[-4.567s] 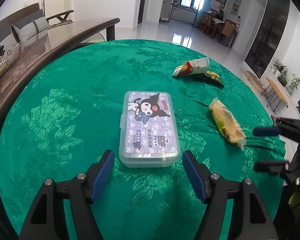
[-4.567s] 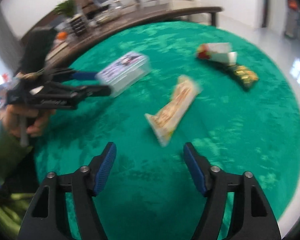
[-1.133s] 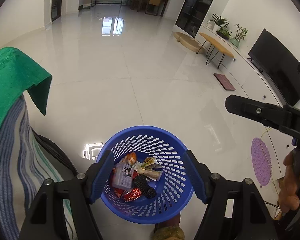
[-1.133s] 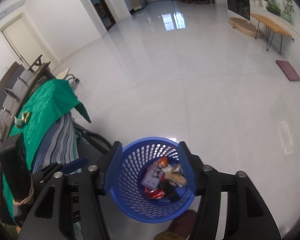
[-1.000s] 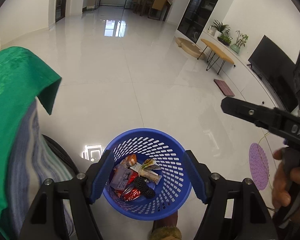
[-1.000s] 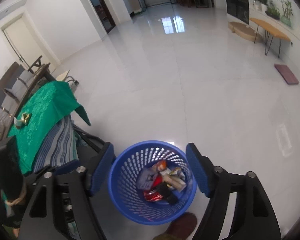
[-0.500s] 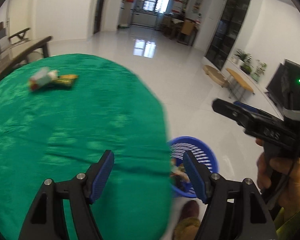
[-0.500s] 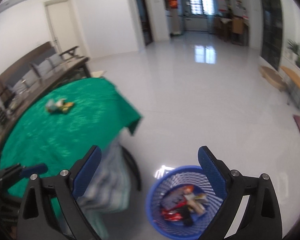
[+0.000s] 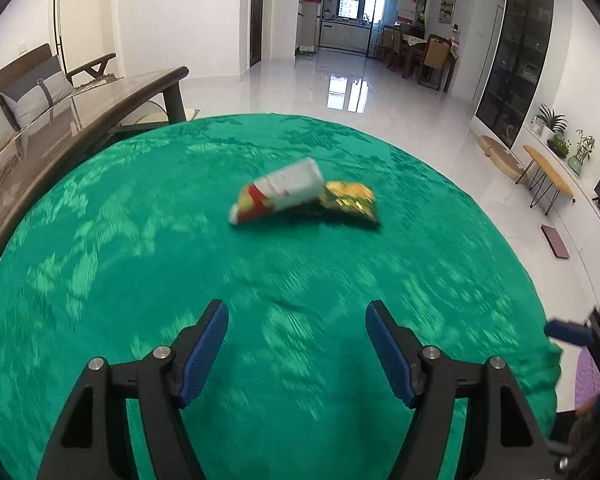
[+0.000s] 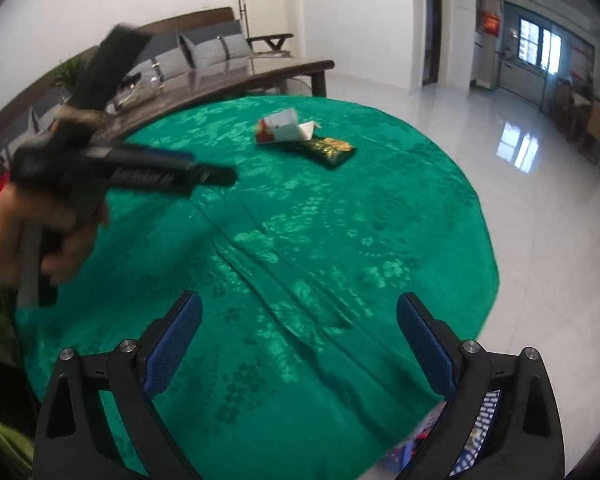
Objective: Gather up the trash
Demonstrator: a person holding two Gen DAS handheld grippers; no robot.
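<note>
A white and red wrapper lies on the green tablecloth, overlapping a green and gold snack packet. Both also show in the right wrist view, the wrapper and the packet, far across the table. My left gripper is open and empty above the cloth, short of the wrappers. My right gripper is open wide and empty above the near table edge. The blue basket peeks out below, behind my right finger.
A dark wooden table and a sofa stand beyond the green table on the left. White tiled floor lies to the right. The left gripper and the hand holding it show in the right wrist view.
Both grippers have swung up from over the blue basket on the floor back to the green table. The two remaining wrappers are now in front of them.
</note>
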